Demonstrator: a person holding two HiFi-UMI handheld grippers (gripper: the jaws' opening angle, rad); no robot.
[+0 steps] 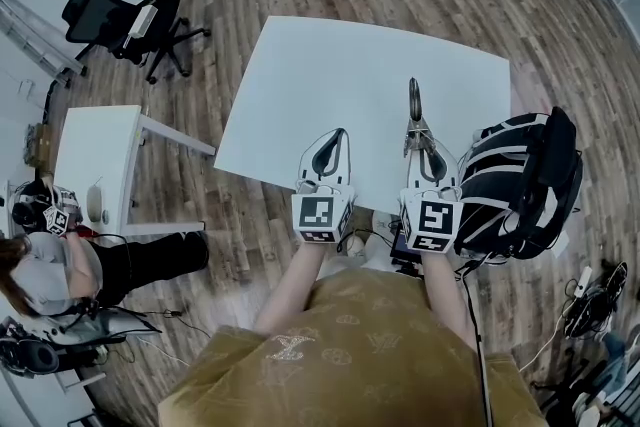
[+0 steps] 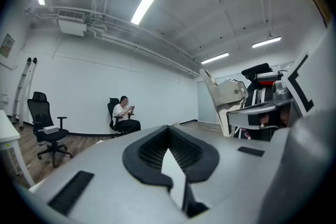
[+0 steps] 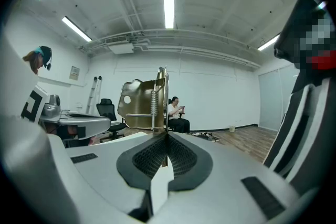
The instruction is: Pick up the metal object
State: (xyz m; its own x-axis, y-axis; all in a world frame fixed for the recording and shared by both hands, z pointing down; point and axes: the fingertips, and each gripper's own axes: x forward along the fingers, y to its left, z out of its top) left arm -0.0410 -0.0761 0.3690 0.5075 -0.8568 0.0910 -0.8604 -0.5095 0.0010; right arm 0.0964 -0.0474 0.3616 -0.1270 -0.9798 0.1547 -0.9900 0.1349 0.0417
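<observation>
The metal object (image 1: 414, 103) is a thin brass-coloured plate with a coil spring. It sticks out of my right gripper (image 1: 417, 128), which is shut on its lower edge and holds it above the white table (image 1: 330, 65). In the right gripper view the plate (image 3: 137, 104) stands upright just past the closed pads. My left gripper (image 1: 338, 135) hovers beside it over the table's near edge, shut with nothing in it. The left gripper view shows its pads (image 2: 157, 150) pressed together, with the metal object (image 2: 229, 95) off to the right.
A black-and-white backpack (image 1: 520, 183) sits at the table's right. A small white desk (image 1: 95, 165) and a black office chair (image 1: 128, 20) stand on the wood floor at left. A person (image 2: 125, 116) sits on a chair by the far wall.
</observation>
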